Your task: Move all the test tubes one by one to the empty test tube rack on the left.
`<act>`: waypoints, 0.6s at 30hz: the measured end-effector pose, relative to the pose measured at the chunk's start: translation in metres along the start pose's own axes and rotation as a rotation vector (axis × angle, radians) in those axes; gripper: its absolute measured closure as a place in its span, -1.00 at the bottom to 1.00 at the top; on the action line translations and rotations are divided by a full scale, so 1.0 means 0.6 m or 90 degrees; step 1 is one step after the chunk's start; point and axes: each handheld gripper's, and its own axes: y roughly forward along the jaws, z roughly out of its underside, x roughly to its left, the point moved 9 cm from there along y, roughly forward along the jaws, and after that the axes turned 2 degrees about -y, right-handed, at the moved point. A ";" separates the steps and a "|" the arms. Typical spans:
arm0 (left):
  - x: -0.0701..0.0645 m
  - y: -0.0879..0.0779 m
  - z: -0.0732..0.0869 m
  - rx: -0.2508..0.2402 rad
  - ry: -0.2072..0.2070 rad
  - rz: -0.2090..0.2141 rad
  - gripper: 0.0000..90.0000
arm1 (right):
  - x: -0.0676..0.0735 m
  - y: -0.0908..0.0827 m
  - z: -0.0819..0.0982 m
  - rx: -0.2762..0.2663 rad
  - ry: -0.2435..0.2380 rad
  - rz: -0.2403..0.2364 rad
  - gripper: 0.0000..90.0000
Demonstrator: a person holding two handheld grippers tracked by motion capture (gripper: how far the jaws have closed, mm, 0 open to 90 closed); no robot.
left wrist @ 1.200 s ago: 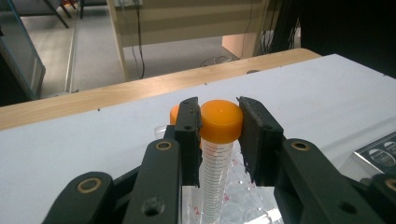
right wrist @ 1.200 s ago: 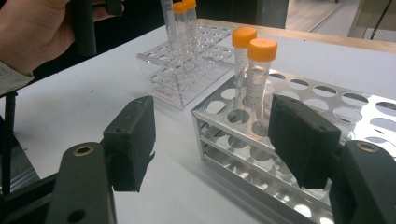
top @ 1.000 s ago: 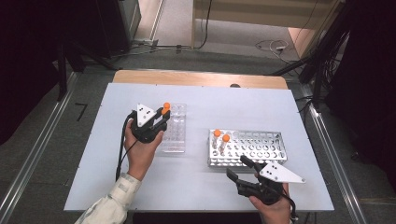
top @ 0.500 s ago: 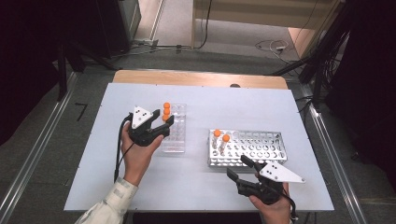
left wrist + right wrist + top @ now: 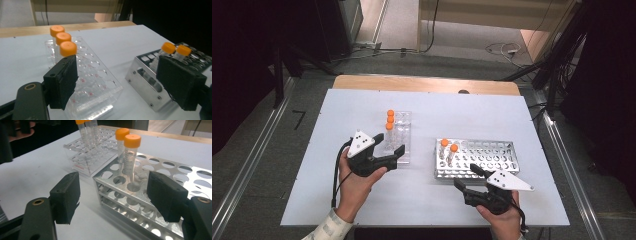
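— What changed on my left?
— My left tool (image 5: 398, 152) has just let a third tube (image 5: 389, 127) into the clear rack (image 5: 404, 145) mid-bench and backed off, jaws apart, empty.
— And the right?
— Right tool (image 5: 464, 175) open, waiting by the steel rack (image 5: 492, 156); two tubes (image 5: 449, 151) remain there.

tube caps (image 5: 390, 119) orange | metal rack (image 5: 492, 160) silver | table (image 5: 462, 115) white

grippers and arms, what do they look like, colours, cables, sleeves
Both are black handheld tools: the left gripper and right gripper each carry a pale three-cornered plate on top with small dark dots, blocky black jaws and a black cable. The left forearm wears a light checked sleeve.
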 end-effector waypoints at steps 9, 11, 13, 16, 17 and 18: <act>-0.012 -0.019 0.027 0.007 0.001 0.011 -0.62 | -0.018 0.018 -0.005 0.003 0.004 0.028 -0.52; -0.014 -0.021 0.032 0.008 0.000 0.013 -0.64 | -0.023 0.024 -0.005 0.006 0.004 0.033 -0.54; -0.015 -0.022 0.037 0.010 -0.002 0.015 -0.64 | -0.026 0.029 -0.006 0.009 0.004 0.038 -0.54; -0.017 -0.024 0.042 0.012 -0.002 0.016 -0.65 | -0.029 0.035 -0.008 0.010 0.003 0.041 -0.53; -0.018 -0.024 0.044 0.014 -0.002 0.018 -0.65 | -0.030 0.037 -0.008 0.011 0.003 0.043 -0.53; -0.018 -0.025 0.045 0.017 -0.002 0.018 -0.65 | -0.030 0.038 -0.008 0.011 0.002 0.044 -0.52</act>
